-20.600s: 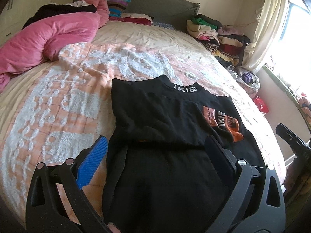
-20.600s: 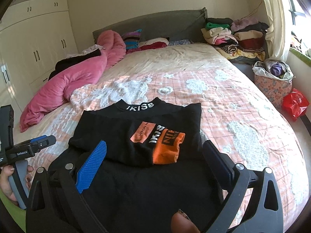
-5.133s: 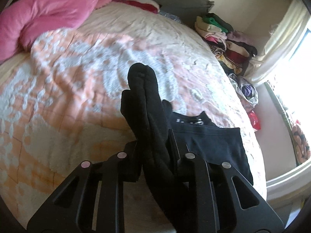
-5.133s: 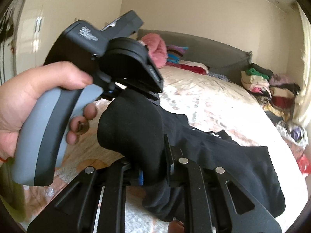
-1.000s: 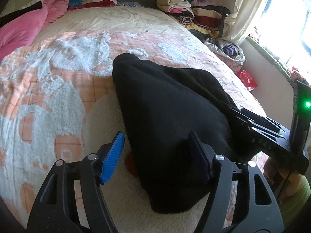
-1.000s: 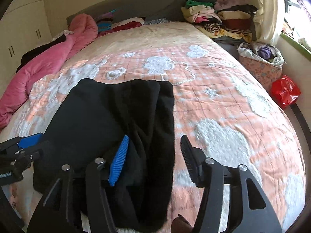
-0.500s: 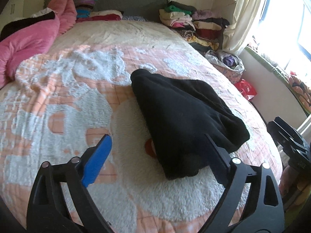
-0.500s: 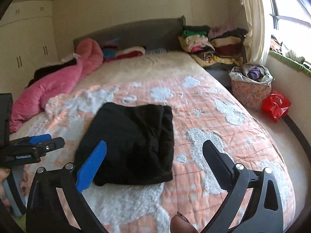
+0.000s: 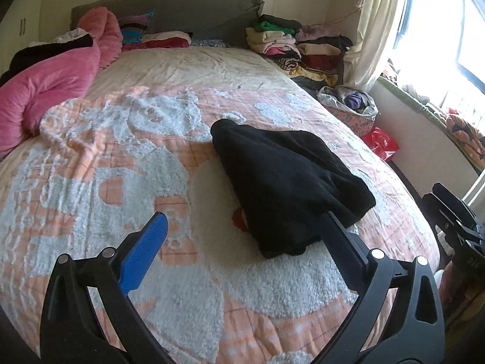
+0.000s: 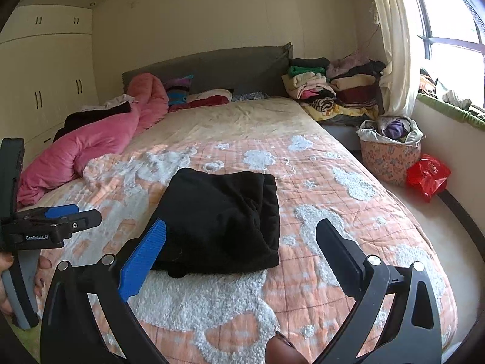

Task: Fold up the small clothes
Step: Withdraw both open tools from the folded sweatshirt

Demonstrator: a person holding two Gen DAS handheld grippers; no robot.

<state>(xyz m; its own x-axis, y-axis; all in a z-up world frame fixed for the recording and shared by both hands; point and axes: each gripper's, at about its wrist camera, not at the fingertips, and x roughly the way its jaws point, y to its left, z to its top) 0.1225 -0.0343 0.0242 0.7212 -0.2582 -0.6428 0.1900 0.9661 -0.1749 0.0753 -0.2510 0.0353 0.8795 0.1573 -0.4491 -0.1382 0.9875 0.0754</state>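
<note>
A black garment (image 9: pixel 288 182), folded into a thick bundle, lies on the orange and white blanket (image 9: pixel 91 182) of the bed. My left gripper (image 9: pixel 242 217) hovers just short of the bundle's near edge. Its jaws are opening, with nothing between the pads. My right gripper (image 10: pixel 241 223) stands open in front of the same garment (image 10: pixel 224 218), also apart from it and holding nothing. The right wrist view shows the left gripper (image 10: pixel 60 215) at the left edge, held by a hand (image 10: pixel 6 288). The left wrist view shows part of the right gripper (image 9: pixel 454 212) at the far right.
A pink duvet (image 9: pixel 45 85) is heaped at the bed's far left. Stacks of folded clothes (image 10: pixel 327 88) sit by the grey headboard. Beside the bed on the right stand a floral basket (image 10: pixel 391 151) and a red bag (image 10: pixel 427 176), under the window.
Both grippers have let go of the black garment, opened wide and pulled back and up. The bundle now lies by itself on the blanket.
</note>
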